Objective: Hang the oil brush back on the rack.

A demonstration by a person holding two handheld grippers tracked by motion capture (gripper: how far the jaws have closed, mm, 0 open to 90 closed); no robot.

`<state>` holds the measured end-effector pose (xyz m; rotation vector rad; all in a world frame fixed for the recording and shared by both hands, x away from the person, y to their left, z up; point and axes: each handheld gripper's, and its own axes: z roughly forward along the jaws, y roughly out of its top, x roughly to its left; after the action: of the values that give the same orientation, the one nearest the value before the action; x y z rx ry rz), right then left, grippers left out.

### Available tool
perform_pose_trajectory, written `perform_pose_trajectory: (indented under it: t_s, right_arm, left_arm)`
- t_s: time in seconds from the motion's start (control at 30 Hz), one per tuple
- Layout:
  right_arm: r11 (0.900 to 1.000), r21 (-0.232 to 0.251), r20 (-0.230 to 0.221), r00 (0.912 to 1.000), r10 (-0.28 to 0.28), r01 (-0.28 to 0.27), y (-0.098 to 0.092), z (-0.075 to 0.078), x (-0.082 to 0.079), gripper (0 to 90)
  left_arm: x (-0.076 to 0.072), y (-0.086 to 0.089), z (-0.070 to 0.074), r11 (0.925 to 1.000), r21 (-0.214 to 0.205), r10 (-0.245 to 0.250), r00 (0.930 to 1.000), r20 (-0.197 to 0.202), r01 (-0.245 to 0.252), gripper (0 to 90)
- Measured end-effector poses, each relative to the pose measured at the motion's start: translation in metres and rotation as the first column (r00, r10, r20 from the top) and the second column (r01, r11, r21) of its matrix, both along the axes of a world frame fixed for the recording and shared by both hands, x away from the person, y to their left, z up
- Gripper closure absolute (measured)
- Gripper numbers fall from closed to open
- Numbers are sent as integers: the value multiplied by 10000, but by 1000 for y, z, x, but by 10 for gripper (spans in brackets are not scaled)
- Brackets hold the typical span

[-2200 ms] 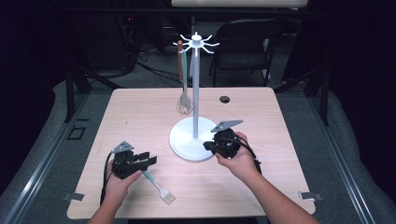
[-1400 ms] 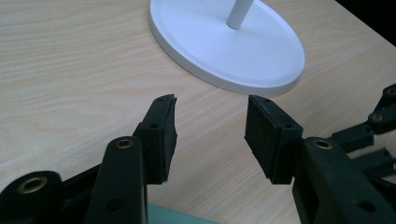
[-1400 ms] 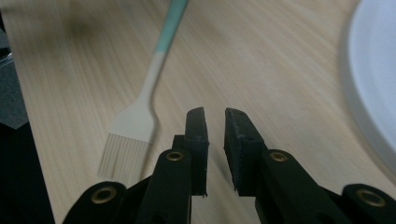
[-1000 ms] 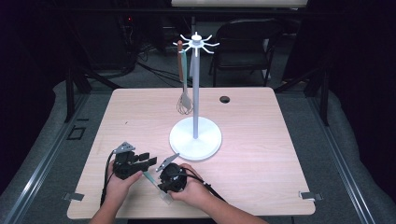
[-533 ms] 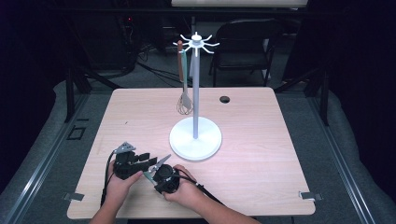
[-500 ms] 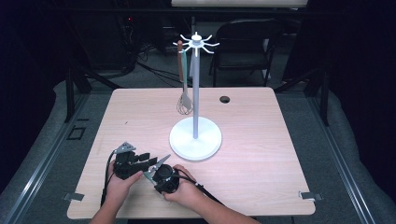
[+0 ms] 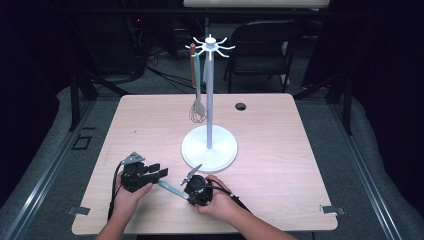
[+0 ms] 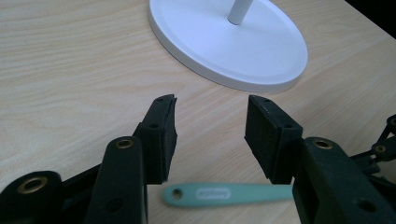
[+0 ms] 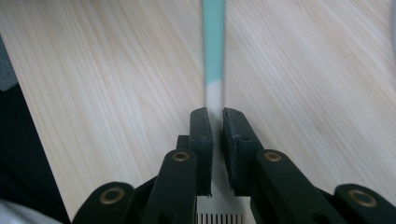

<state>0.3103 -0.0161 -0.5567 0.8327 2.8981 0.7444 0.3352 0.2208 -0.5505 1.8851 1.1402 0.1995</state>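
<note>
Work in hand: we take it to be hanging the mint-handled spatula (image 7: 172, 189) on the white hook stand (image 7: 209, 146), where a whisk (image 7: 197, 111) already hangs from one arm.

What just changed: about two seconds ago our right gripper (image 7: 192, 190) was up beside the stand's base; it has since come across to the near edge of the bench (image 7: 280, 145), next to our left gripper (image 7: 156, 173), and its jaws have just been closing with the spatula's neck between them.

Right gripper: clenched on the spatula (image 9: 214, 88) just above the slotted white blade, the handle running straight away from the pads.

Left gripper: released, jaws (image 8: 210, 135) standing wide apart over bare wood; it has kept its place.

Spatula: lying flat on the bench near the front edge, between the two grippers; the handle end with its hanging hole (image 8: 176, 193) lies just under the left jaws, untouched.

What it means: we judge the pickup secured by the right gripper, so the lift towards a free hook can begin.

Risk: the grip sits far from the hanging hole, so the handle may swing or droop on the way up.
</note>
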Motion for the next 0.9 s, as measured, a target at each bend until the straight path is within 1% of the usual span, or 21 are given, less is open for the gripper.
perform_pose_trajectory:
  t_s: [0.03, 0.07, 0.1, 0.13, 0.23, 0.27, 0.3, 0.33, 0.4, 0.47, 0.5, 0.53, 0.57, 0.6, 0.63, 0.67, 0.7, 0.77, 0.8, 0.87, 0.9]
  right_arm:
    - [9999, -170, 22, 10000, 11, -10, -7, 1, -1, 827]
    - [10000, -3, -30, 10000, -85, 85, -13, 0, -2, 827]
    - [9999, 21, -73, 9999, -155, 155, -19, 0, -3, 827]
    - [9999, -67, -59, 9999, -119, 118, -24, 1, -3, 827]
    - [9997, 89, -123, 9997, -227, 228, -43, 0, -6, 827]
    - [9996, -68, -106, 9995, -290, 289, -49, 1, -7, 827]
    - [9991, 155, -149, 9991, -397, 399, -56, 0, -8, 827]
    - [9987, 188, -164, 9988, -461, 464, -61, 0, -9, 827]
    - [9980, 166, -191, 9980, -604, 607, -72, 0, -11, 827]
    - [9974, 72, -135, 9973, -716, 717, -84, 1, -14, 827]
    - [9965, 175, -159, 9966, -809, 811, -90, 0, -15, 827]
    - [9959, 137, -211, 9958, -889, 892, -96, 1, -16, 827]
    - [9953, 262, -301, 9952, -926, 934, -100, 0, -16, 827]
    - [9942, 212, -321, 9940, -1046, 1053, -106, 0, -18, 827]
    - [9926, 335, -417, 9925, -1150, 1164, -110, 0, -19, 827]
    - [9916, 312, -379, 9915, -1244, 1256, -113, 0, -20, 827]
    - [9891, 432, -469, 9892, -1387, 1408, -117, -1, -23, 827]
    - [9892, 336, -438, 9890, -1410, 1425, -121, 0, -25, 825]
    - [9893, 287, -479, 9887, -1418, 1432, -122, 0, -25, 823]
    - [9877, 271, -493, 9870, -1528, 1543, -122, 0, -25, 814]
    - [9874, 345, -477, 9871, -1528, 1546, -121, 0, -25, 813]
  left_arm:
    - [0, 0, 0, 10000, -13, -30, 10000, 10, 30, 529]
    - [0, 0, 0, 10000, -9, -28, 10000, 7, 28, 529]
    - [0, 0, 0, 10000, -12, -21, 10000, 6, 21, 529]
    - [0, 0, 0, 10000, -20, -15, 10000, 3, 15, 529]
    - [0, 0, 0, 10000, -13, -13, 10000, -10, 13, 529]
    - [0, -1, -1, 10000, -11, -34, 10000, -14, 34, 529]
    - [0, -1, 0, 10000, 26, -49, 10000, -41, 49, 529]
    - [0, -2, -1, 10000, -5, -42, 10000, -31, 42, 529]
    - [-2, -4, 0, 9999, -66, -117, 9999, -11, 117, 528]
    - [-3, -6, 1, 9998, -7, -218, 9998, -11, 218, 528]
    - [-3, -7, 1, 9997, 2, -229, 9997, 10, 229, 527]
    - [-3, -8, 1, 9997, -7, -257, 9997, 13, 257, 527]
    - [-4, -9, 1, 9996, 44, -283, 9996, -8, 283, 527]
    - [-4, -10, 0, 9996, 20, -280, 9996, -1, 280, 527]
    - [-4, -11, 0, 9995, 17, -306, 9995, -16, 306, 527]
    - [-4, -11, 0, 9995, 35, -322, 9995, -27, 322, 527]
    - [-4, -12, 0, 9994, 73, -333, 9994, -45, 333, 527]
    - [-4, -13, -1, 9993, 31, -367, 9993, -52, 367, 527]
    - [-4, -14, 0, 9992, 104, -385, 9992, -63, 385, 526]
    - [-4, -15, -1, 9991, 97, -414, 9991, -55, 415, 525]
    - [-4, -15, -1, 9991, 79, -421, 9991, -73, 422, 525]
